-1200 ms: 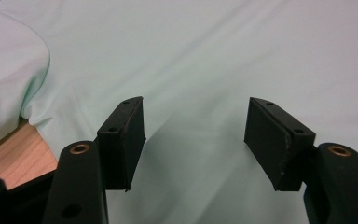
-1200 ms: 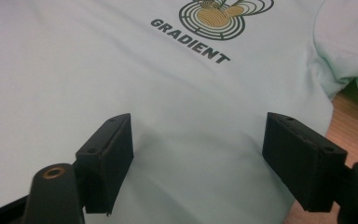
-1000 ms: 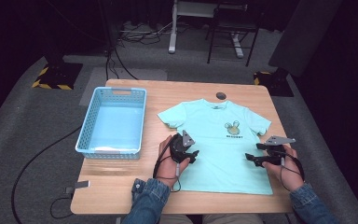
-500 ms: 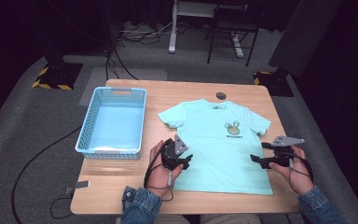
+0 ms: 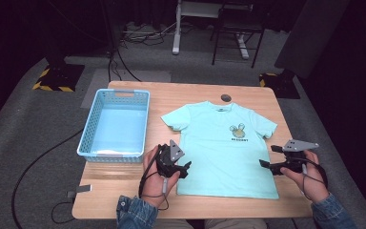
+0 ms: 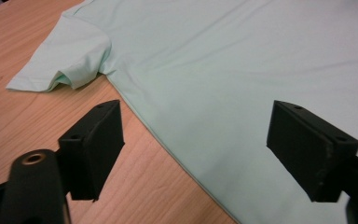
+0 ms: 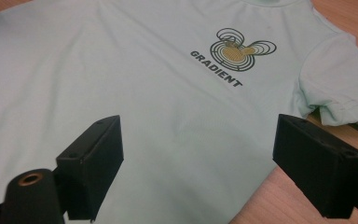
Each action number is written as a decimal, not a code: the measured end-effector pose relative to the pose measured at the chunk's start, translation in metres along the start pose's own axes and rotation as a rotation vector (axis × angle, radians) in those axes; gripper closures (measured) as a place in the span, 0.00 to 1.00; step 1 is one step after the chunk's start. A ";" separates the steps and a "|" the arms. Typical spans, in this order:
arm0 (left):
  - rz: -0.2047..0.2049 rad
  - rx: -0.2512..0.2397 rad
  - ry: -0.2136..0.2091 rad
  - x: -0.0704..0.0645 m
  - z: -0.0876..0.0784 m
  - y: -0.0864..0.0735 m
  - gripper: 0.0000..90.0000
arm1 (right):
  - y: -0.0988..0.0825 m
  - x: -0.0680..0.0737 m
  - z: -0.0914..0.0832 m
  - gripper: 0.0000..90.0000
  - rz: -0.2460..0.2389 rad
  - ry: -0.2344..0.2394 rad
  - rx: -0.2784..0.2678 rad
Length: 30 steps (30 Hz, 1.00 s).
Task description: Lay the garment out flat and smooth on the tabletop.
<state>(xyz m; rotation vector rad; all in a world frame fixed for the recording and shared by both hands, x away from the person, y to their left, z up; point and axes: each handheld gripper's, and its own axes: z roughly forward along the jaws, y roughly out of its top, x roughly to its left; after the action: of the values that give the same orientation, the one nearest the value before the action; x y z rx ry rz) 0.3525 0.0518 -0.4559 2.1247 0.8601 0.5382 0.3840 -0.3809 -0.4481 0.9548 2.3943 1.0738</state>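
As seen from the high view, a pale mint-green short-sleeved cotton T-shirt with a small printed chest logo lies flat, front up, on the light wooden table, a person's two hand-held black two-jaw grippers poised at its lower edges. The left gripper sits at the shirt's left side seam, its tips just over the cloth edge; the right gripper sits at the opposite side seam, tips pointing inward over the fabric. Beyond the left gripper, well apart from it, stands a light blue perforated plastic basket. A small dark round disc rests on the table far ahead of both grippers, past the shirt's collar.

In the left gripper view, the jaws have just been opening and stand wide apart, gripping nothing; the shirt's side edge runs on the table below the gap between them, one jaw over bare wood, the other over cloth, and a crumpled sleeve lies ahead to the left.

In the right gripper view, the jaws have likewise just been opening and stand spread, released, with the shirt lying flat beneath them and nothing pinched. The "GRADIENT" logo lies ahead of the gap, a sleeve ahead to the right.
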 end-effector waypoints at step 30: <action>-0.029 0.010 0.081 0.016 -0.044 -0.032 0.18 | -0.014 -0.007 -0.036 0.18 0.008 0.006 -0.003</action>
<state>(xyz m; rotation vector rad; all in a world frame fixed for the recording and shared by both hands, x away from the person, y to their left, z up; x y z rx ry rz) 0.3238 0.1010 -0.4518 2.1085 0.9389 0.6103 0.3631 -0.4113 -0.4353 0.9621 2.3945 1.0844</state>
